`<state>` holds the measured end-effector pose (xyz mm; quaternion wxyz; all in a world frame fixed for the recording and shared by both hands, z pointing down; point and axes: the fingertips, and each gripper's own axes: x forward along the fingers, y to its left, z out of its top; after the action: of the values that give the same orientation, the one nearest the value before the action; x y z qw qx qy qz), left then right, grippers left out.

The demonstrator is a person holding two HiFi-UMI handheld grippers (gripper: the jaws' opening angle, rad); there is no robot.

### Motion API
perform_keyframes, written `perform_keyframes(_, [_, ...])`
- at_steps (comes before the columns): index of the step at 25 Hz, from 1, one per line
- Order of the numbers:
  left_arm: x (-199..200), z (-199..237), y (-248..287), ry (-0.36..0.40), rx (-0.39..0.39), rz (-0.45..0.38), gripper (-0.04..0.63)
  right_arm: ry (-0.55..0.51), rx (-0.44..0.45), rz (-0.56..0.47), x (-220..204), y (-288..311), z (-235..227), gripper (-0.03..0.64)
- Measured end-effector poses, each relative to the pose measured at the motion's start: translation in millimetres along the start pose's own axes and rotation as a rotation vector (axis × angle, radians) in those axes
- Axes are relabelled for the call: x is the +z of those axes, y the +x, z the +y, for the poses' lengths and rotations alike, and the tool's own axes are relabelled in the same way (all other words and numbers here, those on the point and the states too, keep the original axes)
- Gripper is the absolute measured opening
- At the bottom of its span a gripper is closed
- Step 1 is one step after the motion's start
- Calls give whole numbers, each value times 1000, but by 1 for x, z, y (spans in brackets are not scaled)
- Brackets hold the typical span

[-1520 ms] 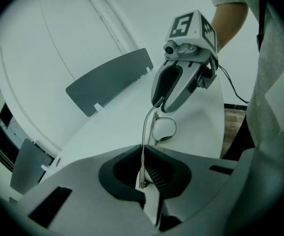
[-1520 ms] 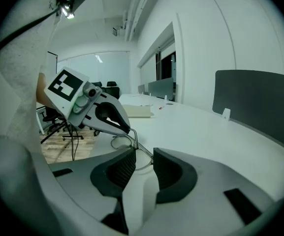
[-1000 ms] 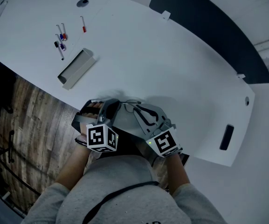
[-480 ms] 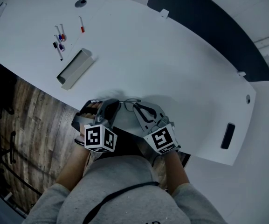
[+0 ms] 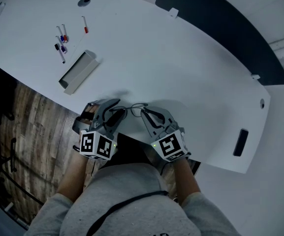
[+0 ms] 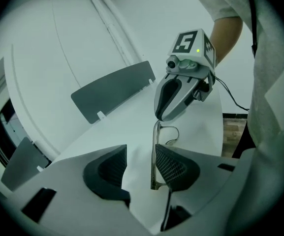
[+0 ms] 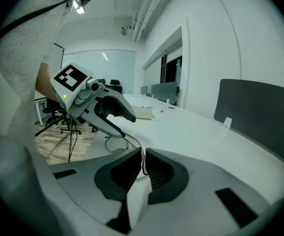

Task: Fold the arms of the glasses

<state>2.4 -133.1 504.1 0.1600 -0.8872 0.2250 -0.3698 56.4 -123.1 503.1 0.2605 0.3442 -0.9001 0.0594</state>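
Sprung apart since a second ago: the jaws of the left gripper (image 6: 141,163), pinched together then, just been opening, now spread with a clear gap. Shifted a touch as well, with the checkered cube (image 5: 96,144) on its back now further from the right gripper (image 7: 142,163) in the head view.

Between those spread jaws, one thin straight arm of the glasses (image 6: 154,151), close along the mesh-textured face of the pad on the person's side and well off the other pad, which is dark, scooped and ribbed. No squeeze on it; touching that near pad or not, hard to tell. Past the arm, a slim rounded loop of wire rim.

Clamped on the glasses from the other end, the right gripper: two dark hollowed pads almost meeting, with only a hair of dark wire nipped between them. Smooth grey moulded shells on both tools.

Glasses spanning the two grippers at the near edge of the smooth, matt white counter (image 5: 146,58), just ahead of a grey knitted sweater (image 5: 127,195).

Well off to the left of the glasses and further up the counter, a long pale boxy tray (image 5: 79,72), open-topped. Beyond that, a scatter of slim pens (image 5: 63,42) with coloured caps, and further still a small dark round disc (image 5: 84,2). Across the counter from the glasses, a flat dark panel (image 5: 215,28) on small white clips. To the right of the glasses, a dark rectangular slot (image 5: 239,143) near the counter's edge. Left of the glasses and below the counter edge, a plank floor (image 5: 28,127) with streaky wood grain.
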Motion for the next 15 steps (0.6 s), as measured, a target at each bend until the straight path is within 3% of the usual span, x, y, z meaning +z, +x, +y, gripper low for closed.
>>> perform_keyframes(3, [0, -1, -2, 17, -33, -33, 199, -5, -2, 6, -1, 2, 1, 38])
perform_keyframes(5, [-1, -6, -3, 36, -70, -43, 257, -5, -12, 7, -1, 4, 0, 34])
perform_keyframes(15, [-1, -19, -3, 35, -88, -58, 264, -34, -15, 37, -2, 9, 0, 34])
